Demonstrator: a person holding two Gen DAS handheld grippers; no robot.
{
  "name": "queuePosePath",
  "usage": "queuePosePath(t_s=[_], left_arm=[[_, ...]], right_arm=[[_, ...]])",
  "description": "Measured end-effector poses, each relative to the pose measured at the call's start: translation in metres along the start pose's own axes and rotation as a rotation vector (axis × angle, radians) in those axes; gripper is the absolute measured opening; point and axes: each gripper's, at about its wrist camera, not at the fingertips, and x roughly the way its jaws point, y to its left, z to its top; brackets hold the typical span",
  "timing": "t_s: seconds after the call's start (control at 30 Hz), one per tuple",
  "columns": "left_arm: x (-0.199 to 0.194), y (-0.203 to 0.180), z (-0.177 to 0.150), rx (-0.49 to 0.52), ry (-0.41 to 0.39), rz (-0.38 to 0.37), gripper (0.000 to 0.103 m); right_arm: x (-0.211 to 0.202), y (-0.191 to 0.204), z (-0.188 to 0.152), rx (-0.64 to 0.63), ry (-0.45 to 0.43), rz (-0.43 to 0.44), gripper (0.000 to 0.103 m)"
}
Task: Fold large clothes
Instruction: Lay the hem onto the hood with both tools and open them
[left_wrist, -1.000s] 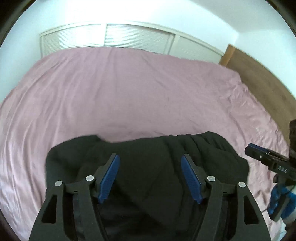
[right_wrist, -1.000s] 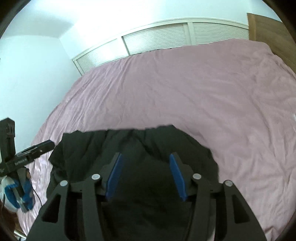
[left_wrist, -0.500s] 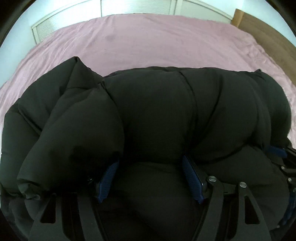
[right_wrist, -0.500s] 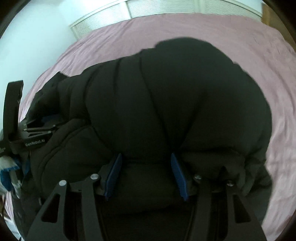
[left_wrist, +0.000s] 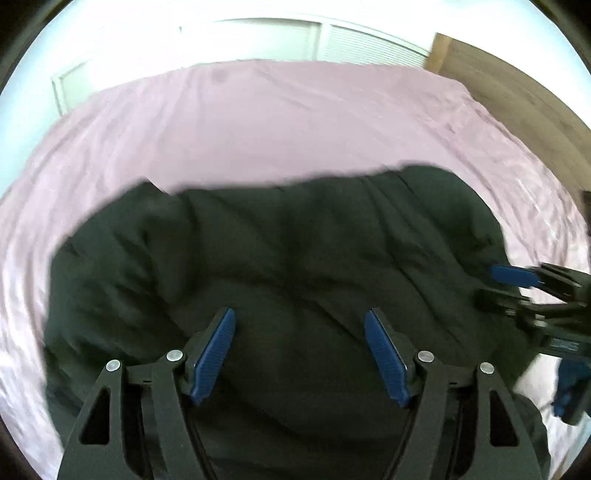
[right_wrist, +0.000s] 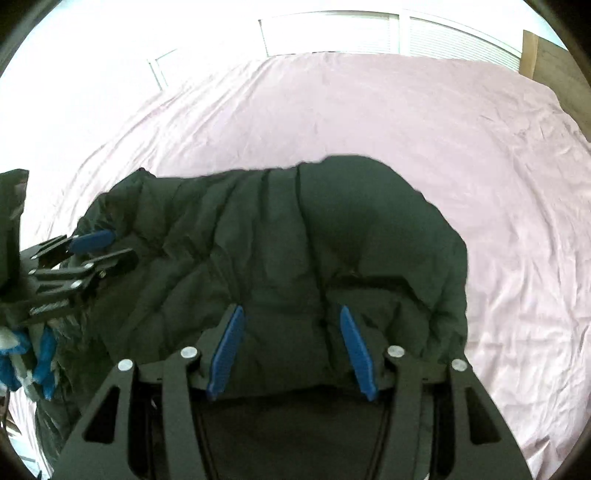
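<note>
A black puffy jacket (left_wrist: 280, 258) lies bunched on the near part of a pink-sheeted bed (left_wrist: 258, 122). It also shows in the right wrist view (right_wrist: 295, 236). My left gripper (left_wrist: 300, 328) is open, its blue pads wide apart over the jacket's near side. My right gripper (right_wrist: 291, 325) is open too, its pads apart with jacket fabric bulging between them. Each gripper shows in the other's view: the right gripper (left_wrist: 517, 284) at the jacket's right edge, the left gripper (right_wrist: 92, 247) at its left end.
White louvered closet doors (right_wrist: 369, 33) stand behind the bed. A wooden headboard (left_wrist: 517, 92) runs along the bed's right side. A blue-gloved hand (right_wrist: 33, 354) holds the left gripper. Pink sheet lies bare beyond the jacket.
Half a second ago the jacket filled both views, close to the cameras. Now it sits lower and farther off on the bed, and both grippers have drawn back. The jaws stayed apart.
</note>
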Motion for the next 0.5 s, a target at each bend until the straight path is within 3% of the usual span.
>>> queuePosePath(t_s=[0.2, 0.5], left_arm=[[0.041, -0.017, -0.034, 0.037, 0.048, 0.068, 0.075], [0.04, -0.037, -0.016, 0.042, 0.116, 0.107, 0.076]], right_arm=[[0.037, -0.03, -0.042, 0.112, 0.093, 0.026, 0.061], [0.041, -0.024, -0.036, 0.141, 0.145, -0.003, 0.064]])
